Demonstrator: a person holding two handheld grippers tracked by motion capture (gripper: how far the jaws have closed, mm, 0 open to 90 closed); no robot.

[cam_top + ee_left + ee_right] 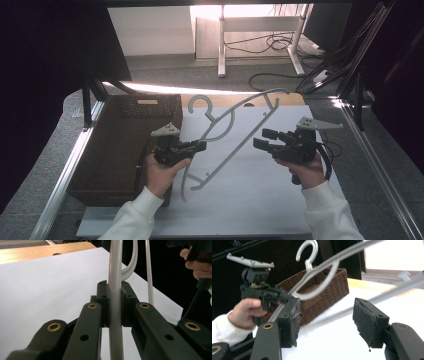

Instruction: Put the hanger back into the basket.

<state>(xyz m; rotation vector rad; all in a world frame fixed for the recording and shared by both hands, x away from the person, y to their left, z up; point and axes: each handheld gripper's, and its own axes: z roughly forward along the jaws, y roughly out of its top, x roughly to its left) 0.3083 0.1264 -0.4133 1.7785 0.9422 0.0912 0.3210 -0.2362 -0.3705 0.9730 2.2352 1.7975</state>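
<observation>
Your left claw (199, 146) is clamped tight on one thin arm of the grey hanger (235, 131). In the left gripper view, the rod of the hanger (115, 302) sits squeezed between the two black pads. The hanger is up in the air over the white desk (260, 200), tilted, with its hook (196, 103) near the far corner of the brown basket (107, 150). Your right claw (265, 140) is let go and wide apart. It sits just beside the hanger's long bar but does not touch it. The basket rests on the left side of the desk.
</observation>
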